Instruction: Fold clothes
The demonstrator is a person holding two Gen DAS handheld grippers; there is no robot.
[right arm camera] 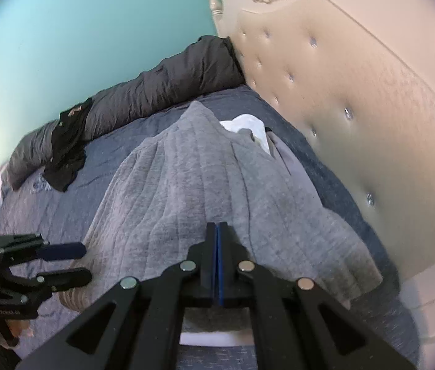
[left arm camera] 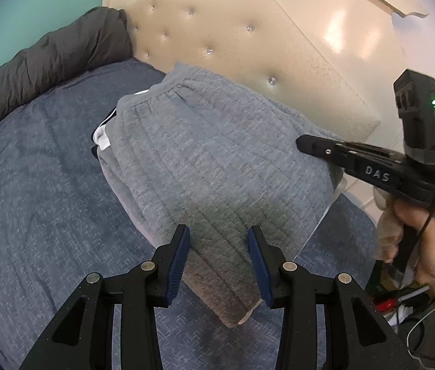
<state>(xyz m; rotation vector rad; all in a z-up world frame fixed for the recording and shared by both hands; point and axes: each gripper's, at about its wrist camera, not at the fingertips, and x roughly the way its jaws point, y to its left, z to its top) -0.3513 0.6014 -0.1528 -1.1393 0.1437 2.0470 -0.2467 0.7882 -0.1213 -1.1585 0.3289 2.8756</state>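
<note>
A grey quilted garment (left arm camera: 205,160) lies folded on the blue bedspread (left arm camera: 32,200), with a white and black piece (left arm camera: 102,138) showing under its left edge. My left gripper (left arm camera: 219,242) is open, and its blue pads straddle the near end of the garment just above it. My right gripper (left arm camera: 302,145), held by a hand, hovers over the garment's right edge. In the right wrist view the right gripper (right arm camera: 217,231) is shut, pads flush, with no cloth seen between them, above the garment (right arm camera: 205,178). The left gripper (right arm camera: 77,263) stands open at the garment's left edge.
A cream tufted headboard (left arm camera: 248,40) stands right behind the garment. A dark grey rolled duvet (right arm camera: 162,83) runs along the teal wall, with a black garment (right arm camera: 66,151) draped over it. Cables and a power strip (left arm camera: 402,305) lie on the floor off the bed's right side.
</note>
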